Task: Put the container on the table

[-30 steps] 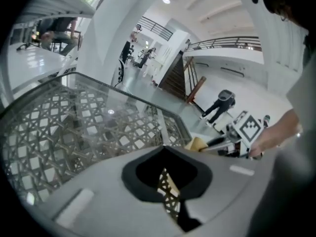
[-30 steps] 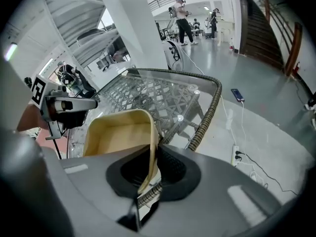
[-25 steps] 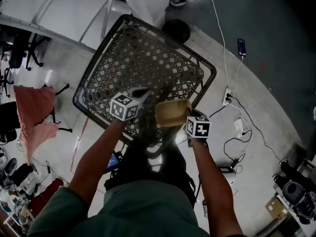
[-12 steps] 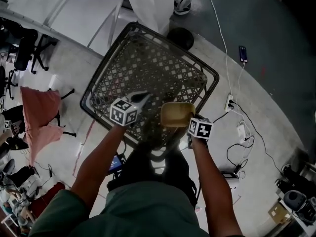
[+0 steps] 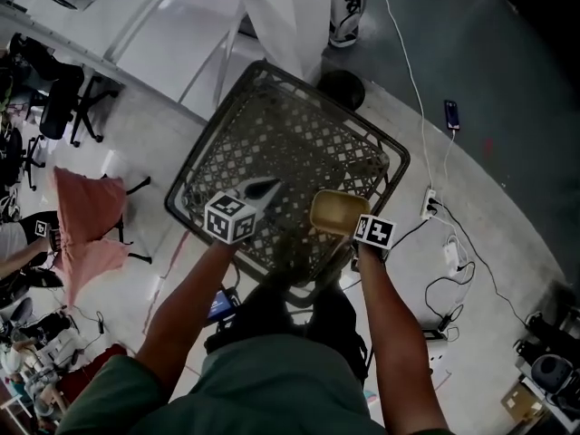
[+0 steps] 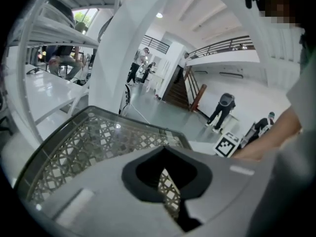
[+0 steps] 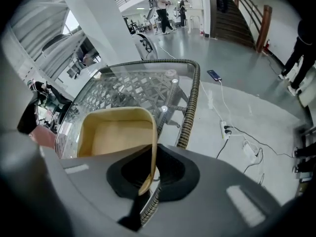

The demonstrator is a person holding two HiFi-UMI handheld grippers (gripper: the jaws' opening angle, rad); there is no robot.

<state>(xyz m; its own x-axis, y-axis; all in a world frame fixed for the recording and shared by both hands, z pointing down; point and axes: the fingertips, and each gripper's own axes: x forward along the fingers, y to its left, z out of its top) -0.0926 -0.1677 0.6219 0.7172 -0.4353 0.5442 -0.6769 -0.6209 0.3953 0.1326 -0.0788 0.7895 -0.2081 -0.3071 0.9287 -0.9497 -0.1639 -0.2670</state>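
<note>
At the worktop's (image 7: 190,107) rim, open glass lies inward. The container's (image 7: 116,137) wall sits nipped between the right gripper's (image 7: 148,174) fingers, which have just been easing apart. The left gripper's (image 6: 165,154) fingers are closed and empty.

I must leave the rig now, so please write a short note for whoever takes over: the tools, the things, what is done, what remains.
Left tool: shut, empty, above the table.
Right tool: grips the container by its side wall; the jaws have just opened slightly, wall between them.
Container: tan, empty, over the table's glass near the edge; whether it rests there is unclear.
Done: container brought to the table.
To do: set it down, release, withdraw.
</note>
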